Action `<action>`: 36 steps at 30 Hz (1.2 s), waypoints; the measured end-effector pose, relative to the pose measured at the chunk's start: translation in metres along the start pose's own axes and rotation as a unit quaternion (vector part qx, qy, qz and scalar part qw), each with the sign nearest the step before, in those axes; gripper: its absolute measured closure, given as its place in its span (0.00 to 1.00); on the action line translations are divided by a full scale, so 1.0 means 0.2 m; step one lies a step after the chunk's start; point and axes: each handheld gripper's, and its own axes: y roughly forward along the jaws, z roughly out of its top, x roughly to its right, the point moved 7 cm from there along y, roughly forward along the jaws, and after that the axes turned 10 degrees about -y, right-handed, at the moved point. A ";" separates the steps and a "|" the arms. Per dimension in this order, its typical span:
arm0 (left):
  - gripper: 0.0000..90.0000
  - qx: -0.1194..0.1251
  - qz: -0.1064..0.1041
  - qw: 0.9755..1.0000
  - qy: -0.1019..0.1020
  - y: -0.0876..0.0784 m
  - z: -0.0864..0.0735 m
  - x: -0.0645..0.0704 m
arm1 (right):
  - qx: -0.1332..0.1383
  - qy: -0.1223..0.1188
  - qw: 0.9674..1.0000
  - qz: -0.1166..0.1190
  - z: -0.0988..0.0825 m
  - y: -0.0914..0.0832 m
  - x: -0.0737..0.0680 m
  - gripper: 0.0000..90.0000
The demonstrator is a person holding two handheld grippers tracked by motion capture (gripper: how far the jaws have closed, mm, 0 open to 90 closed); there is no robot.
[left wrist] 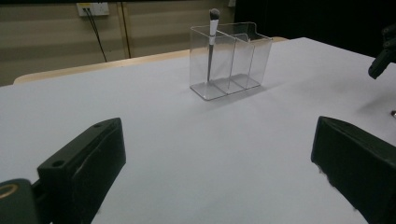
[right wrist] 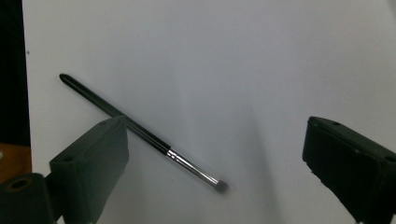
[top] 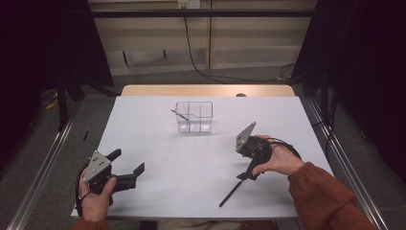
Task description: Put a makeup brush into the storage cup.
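The loose makeup brush (right wrist: 144, 135) lies flat on the white counter (top: 158, 139), under the right gripper (right wrist: 215, 163), whose jaws gape wide. Centre them across the black handle, lower, then close. The left gripper (left wrist: 215, 172) idles, equally open. Count: 2 brushes, 1 standing in the 1 clear organizer (left wrist: 231, 58).
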 end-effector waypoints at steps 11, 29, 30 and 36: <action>0.04 -0.003 0.001 1.000 0.007 0.00 0.00 0.00 | -0.056 -0.034 0.997 0.031 -0.01 0.07 -0.03 0.10; 0.03 -0.001 0.006 1.000 0.004 0.00 0.00 -0.01 | -0.113 -0.076 0.989 0.057 -0.07 0.17 -0.06 0.32; 0.03 -0.001 0.007 1.000 0.004 0.00 0.00 -0.01 | -0.114 -0.080 0.989 0.055 -0.07 0.17 -0.07 0.32; 0.03 -0.004 0.008 1.000 0.007 0.00 -0.01 -0.01 | -0.113 -0.090 0.989 0.040 -0.08 0.17 -0.08 0.33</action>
